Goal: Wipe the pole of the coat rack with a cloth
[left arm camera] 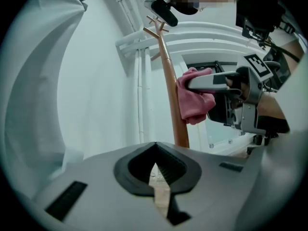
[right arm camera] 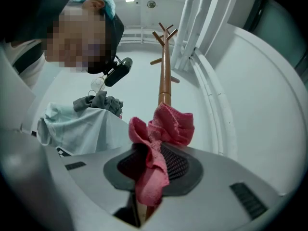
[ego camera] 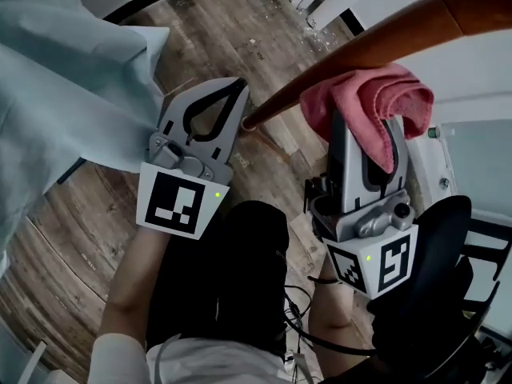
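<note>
The right gripper (right arm camera: 155, 150) is clenched on the pink cloth (right arm camera: 166, 124), which rests against the upright wooden pole (right arm camera: 165, 76) just beyond its jaws, so wiping runs along that vertical axis. The left gripper (left arm camera: 155, 148), closed on nothing, sits left of the pole, clear of it. No readable writing shows.

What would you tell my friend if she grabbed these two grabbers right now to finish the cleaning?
Left gripper: shut and empty, its tip close beside the pole; I cannot tell if it touches.
Right gripper: shut on the pink cloth, which bunches out past the jaws and sits against the pole.
Coat rack: its pole stands upright between the two grippers, with the pegs at the top.
Done: cloth picked up and brought to the pole. How much is already wiped cannot be told.
Left: probably rub the cloth along the pole, keeping the right grip firm.
</note>
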The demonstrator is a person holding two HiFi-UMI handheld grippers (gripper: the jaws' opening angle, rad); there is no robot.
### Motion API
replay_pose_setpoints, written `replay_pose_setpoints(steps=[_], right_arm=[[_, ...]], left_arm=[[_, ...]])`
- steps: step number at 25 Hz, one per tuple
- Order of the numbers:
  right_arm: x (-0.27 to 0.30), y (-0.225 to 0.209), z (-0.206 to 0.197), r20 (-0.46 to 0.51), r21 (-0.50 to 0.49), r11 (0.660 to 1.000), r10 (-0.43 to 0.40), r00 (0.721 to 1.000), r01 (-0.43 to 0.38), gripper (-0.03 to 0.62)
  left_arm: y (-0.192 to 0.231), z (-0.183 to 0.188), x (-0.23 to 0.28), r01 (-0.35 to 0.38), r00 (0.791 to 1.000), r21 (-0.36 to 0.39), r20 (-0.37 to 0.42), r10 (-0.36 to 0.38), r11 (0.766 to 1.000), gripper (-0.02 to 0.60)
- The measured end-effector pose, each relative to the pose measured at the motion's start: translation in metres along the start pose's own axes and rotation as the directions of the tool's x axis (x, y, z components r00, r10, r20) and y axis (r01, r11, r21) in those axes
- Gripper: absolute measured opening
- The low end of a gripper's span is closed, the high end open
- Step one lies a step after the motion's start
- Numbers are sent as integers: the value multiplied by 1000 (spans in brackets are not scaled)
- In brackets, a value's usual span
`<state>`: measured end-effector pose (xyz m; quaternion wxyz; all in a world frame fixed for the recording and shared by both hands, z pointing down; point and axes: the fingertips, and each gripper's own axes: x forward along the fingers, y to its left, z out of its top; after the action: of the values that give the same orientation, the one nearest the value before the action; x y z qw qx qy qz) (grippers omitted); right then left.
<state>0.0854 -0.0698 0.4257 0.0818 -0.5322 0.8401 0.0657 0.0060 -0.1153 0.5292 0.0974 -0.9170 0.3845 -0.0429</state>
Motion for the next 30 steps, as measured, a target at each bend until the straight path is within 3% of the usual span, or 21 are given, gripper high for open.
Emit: replay_pose_setpoints(steps=[4, 14, 19, 23, 27, 30], right_arm=[[-6, 0, -35, -8, -37, 999, 3, 1000, -3, 92], [-12, 4, -81, -2, 15, 1000, -7, 1000, 7, 92], [-21, 3, -114, -84, 8, 1000, -10, 996, 11, 92], [-24, 6, -144, -121, 29, 999, -17, 992, 20, 92], [-25, 9, -160, -114, 67, 997, -18, 993, 26, 92], [-27, 4, -167, -120, 84, 996, -18, 993, 28, 92]], left_arm=[[-6, -21, 4, 5, 1000, 25, 19, -6, 1000, 12], [-13, -60, -3, 12, 1000, -15, 9, -12, 1000, 12], [-22, -81, -4, 1, 1000, -60, -21, -2, 998, 12], [-21, -81, -3, -12, 1000, -63, 12, 12, 998, 12], [-19, -90, -8, -64, 998, -186, 15, 68, 980, 12], [-22, -96, -6, -72, 997, -203, 11, 75, 977, 12]])
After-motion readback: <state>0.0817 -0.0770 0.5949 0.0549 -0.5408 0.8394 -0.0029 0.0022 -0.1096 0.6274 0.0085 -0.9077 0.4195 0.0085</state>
